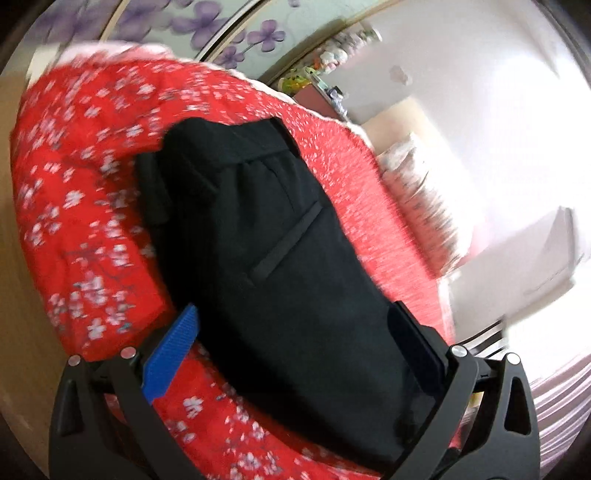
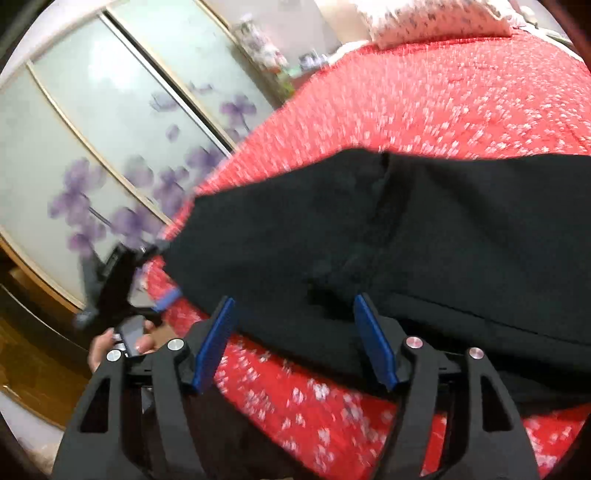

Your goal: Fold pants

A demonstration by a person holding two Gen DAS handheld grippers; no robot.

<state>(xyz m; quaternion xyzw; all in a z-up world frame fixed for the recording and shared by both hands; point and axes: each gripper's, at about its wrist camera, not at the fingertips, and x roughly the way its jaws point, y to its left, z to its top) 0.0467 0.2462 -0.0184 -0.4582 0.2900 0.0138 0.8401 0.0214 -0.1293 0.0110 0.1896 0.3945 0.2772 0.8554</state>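
Note:
Black pants (image 1: 280,251) lie folded on a red bedspread with white flowers (image 1: 85,206), waistband at the far end and a back pocket slit showing. My left gripper (image 1: 295,317) is open, its fingers wide apart either side of the near end of the pants. In the right wrist view the pants (image 2: 424,236) spread across the bed (image 2: 424,96). My right gripper (image 2: 295,306) is open at the pants' near edge, nothing clamped. The left gripper (image 2: 162,299) shows there at the left end of the pants, held by a hand (image 2: 110,343).
A wardrobe with frosted sliding doors and purple flowers (image 2: 110,147) stands beside the bed. A pillow (image 2: 436,18) lies at the bed's head. A cluttered shelf (image 1: 332,62) and bright white walls are beyond the bed. Both views are motion-blurred.

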